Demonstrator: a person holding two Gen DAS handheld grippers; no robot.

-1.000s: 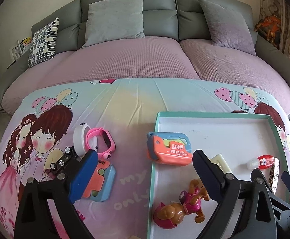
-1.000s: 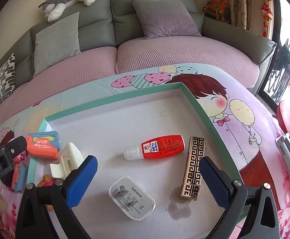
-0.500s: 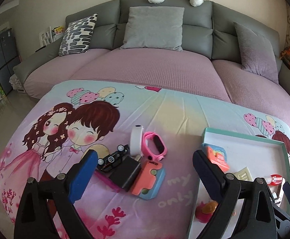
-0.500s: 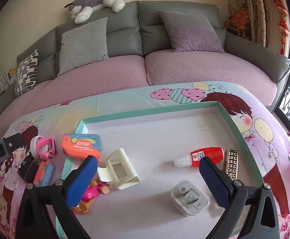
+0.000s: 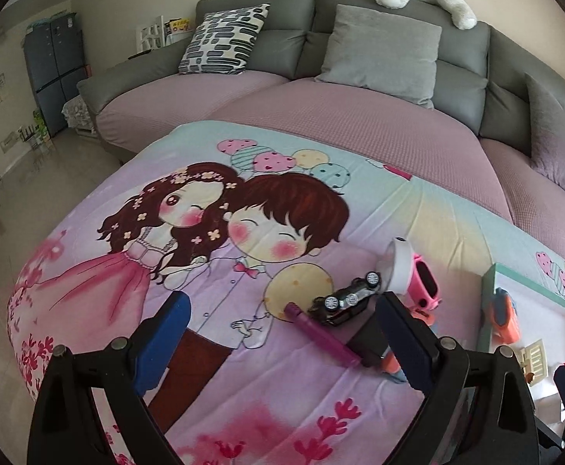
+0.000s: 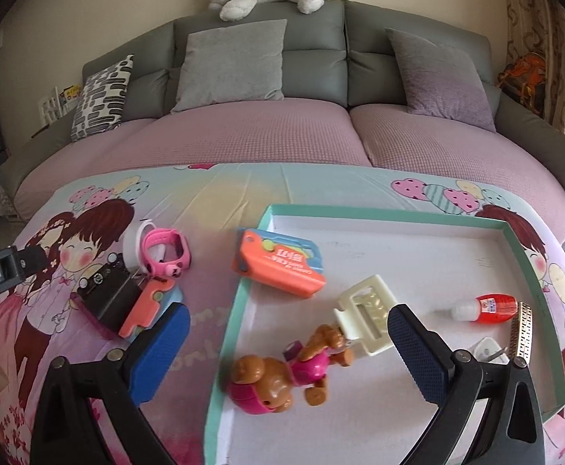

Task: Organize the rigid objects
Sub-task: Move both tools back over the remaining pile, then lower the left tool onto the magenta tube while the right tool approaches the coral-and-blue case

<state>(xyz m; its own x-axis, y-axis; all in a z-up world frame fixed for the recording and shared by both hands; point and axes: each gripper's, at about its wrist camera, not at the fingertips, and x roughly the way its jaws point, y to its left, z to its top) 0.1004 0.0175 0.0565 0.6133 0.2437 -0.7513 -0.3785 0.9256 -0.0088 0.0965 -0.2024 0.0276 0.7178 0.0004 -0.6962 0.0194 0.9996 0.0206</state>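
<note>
both tools, left tool point(image 5: 280, 343) and right tool point(image 6: 288, 352), are spread apart and empty. the toy car point(image 5: 347, 299) lies in a heap left of the tray point(image 6: 220, 352), against a black block point(image 6: 108, 298). it looks light, stiff and slick; grip across its body. the purple pen point(image 5: 321, 335) is partly hidden.

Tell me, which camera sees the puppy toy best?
The right wrist view: the puppy toy lies whole in the tray, close to the camera. The left wrist view shows only a tiny sliver at the right edge, if that.
</note>
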